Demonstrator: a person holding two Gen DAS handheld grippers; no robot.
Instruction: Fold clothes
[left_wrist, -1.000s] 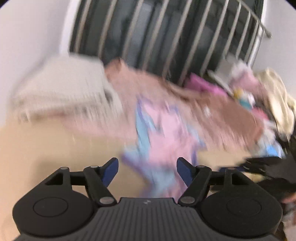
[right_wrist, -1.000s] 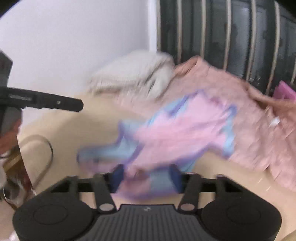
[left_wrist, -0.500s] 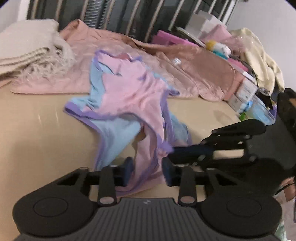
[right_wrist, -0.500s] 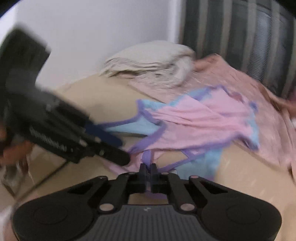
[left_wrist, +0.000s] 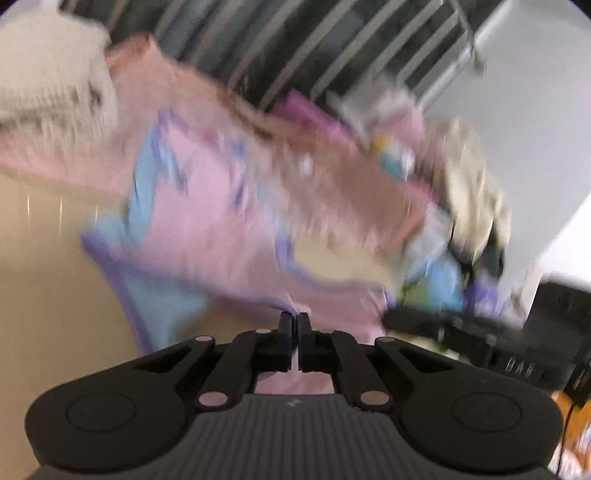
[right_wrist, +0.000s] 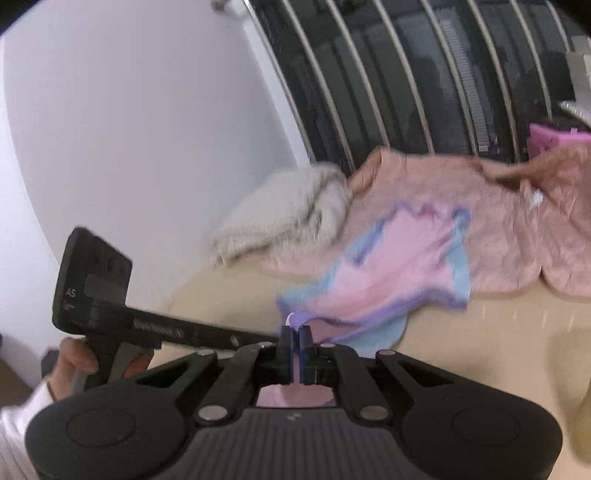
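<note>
A pink and light-blue garment with purple trim lies on the tan table, partly over a crumpled salmon-pink cloth. My left gripper is shut on its near pink hem. My right gripper is shut on a purple-trimmed edge of the same garment. Each gripper shows in the other's view: the right one at the right, the left one at the left with a hand on it. The left wrist view is blurred.
A folded cream knit lies at the table's back left by the white wall. The salmon-pink cloth spreads along dark vertical bars. A pile of mixed clothes and items sits at the right.
My left gripper has closed on the garment's hem; half a second ago its fingers were apart. Both grippers have lifted and pulled the garment edge toward the table's front.
</note>
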